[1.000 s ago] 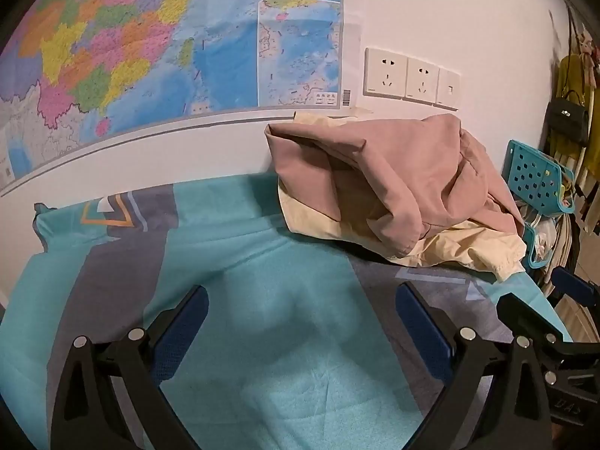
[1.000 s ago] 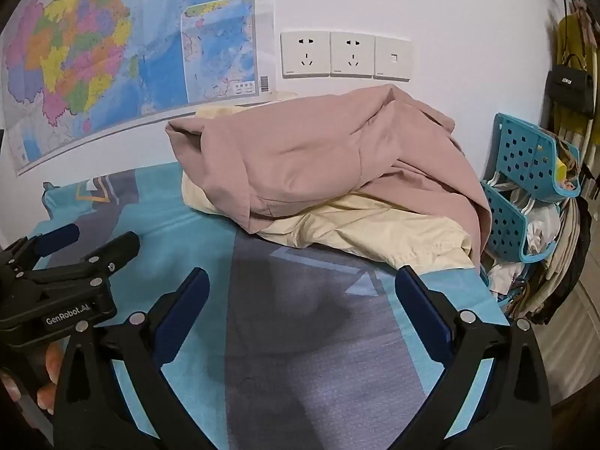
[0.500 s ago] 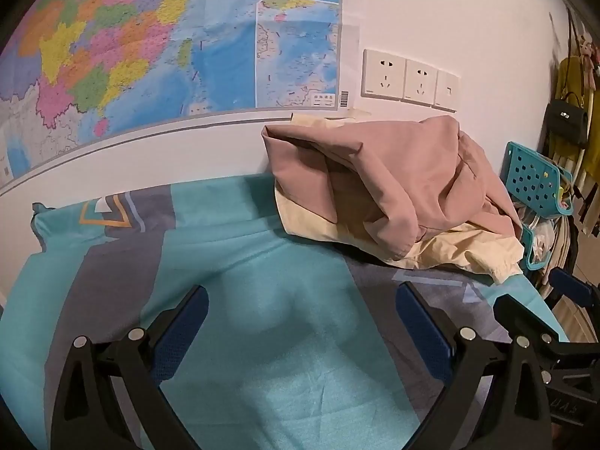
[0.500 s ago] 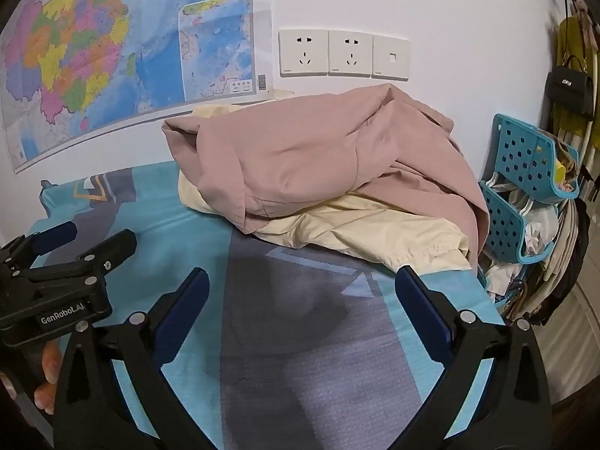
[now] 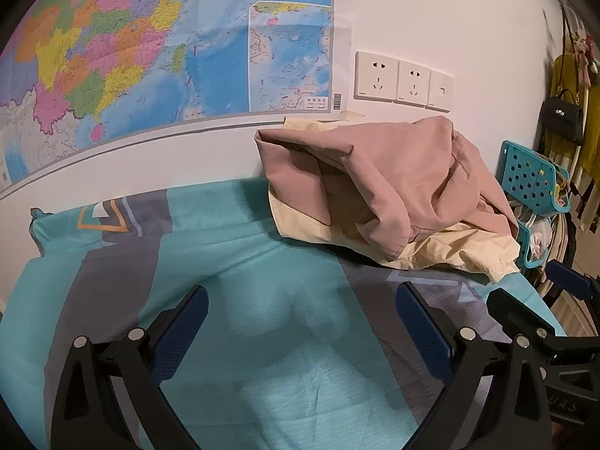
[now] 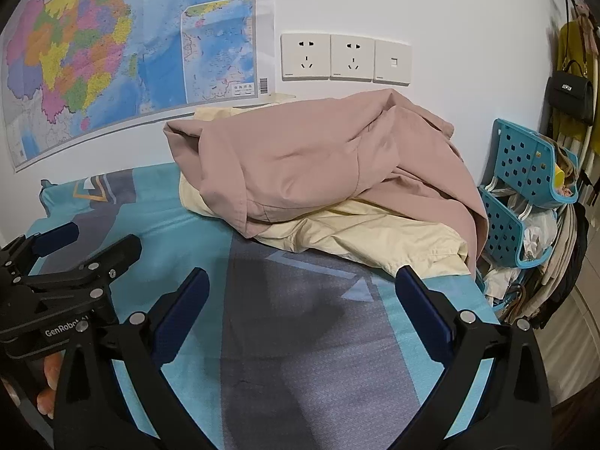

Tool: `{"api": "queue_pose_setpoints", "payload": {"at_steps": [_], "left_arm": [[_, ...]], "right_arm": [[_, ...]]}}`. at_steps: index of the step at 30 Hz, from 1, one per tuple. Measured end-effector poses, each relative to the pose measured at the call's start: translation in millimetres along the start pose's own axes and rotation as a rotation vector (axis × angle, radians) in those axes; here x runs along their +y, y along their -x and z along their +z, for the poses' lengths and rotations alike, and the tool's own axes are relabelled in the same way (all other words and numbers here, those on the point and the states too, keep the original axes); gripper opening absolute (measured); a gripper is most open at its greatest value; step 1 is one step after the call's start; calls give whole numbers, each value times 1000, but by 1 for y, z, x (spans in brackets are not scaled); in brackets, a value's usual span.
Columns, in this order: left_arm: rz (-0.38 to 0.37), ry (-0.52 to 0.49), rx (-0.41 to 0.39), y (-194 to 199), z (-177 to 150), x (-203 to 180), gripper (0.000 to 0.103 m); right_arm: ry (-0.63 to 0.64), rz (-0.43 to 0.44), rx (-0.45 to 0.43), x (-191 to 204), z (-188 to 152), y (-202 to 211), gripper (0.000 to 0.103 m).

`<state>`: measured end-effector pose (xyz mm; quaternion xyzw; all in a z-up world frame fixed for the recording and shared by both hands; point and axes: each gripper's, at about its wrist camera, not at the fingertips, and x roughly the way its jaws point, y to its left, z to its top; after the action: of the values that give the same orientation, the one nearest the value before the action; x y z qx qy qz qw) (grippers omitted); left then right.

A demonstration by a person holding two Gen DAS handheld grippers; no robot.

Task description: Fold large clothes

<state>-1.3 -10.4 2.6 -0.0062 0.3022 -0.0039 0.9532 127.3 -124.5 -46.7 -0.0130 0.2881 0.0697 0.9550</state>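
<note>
"GenRobot" is printed in white on the black body of the left gripper [image 6: 78, 247], read in the right wrist view; the letters after it are cut off by the right gripper's finger, possibly ".AI". Faint embossed letters are seen on the right gripper [image 5: 532, 292] body in the left wrist view, perhaps "UAS", too dim to be sure. A wall map [image 6: 112, 48] carries a barcode and a small legend box at its lower right corner; the print there and the place names are too small to be read. No other text is legible.
</note>
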Motion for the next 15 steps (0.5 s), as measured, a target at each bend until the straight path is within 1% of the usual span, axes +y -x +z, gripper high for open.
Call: {"api": "queue_pose_setpoints", "payload": {"at_steps": [15], "left_arm": [[1,4,0,-1,0,0,97]], "right_arm": [[1,-7,-7,-1,3,0,98]]}}
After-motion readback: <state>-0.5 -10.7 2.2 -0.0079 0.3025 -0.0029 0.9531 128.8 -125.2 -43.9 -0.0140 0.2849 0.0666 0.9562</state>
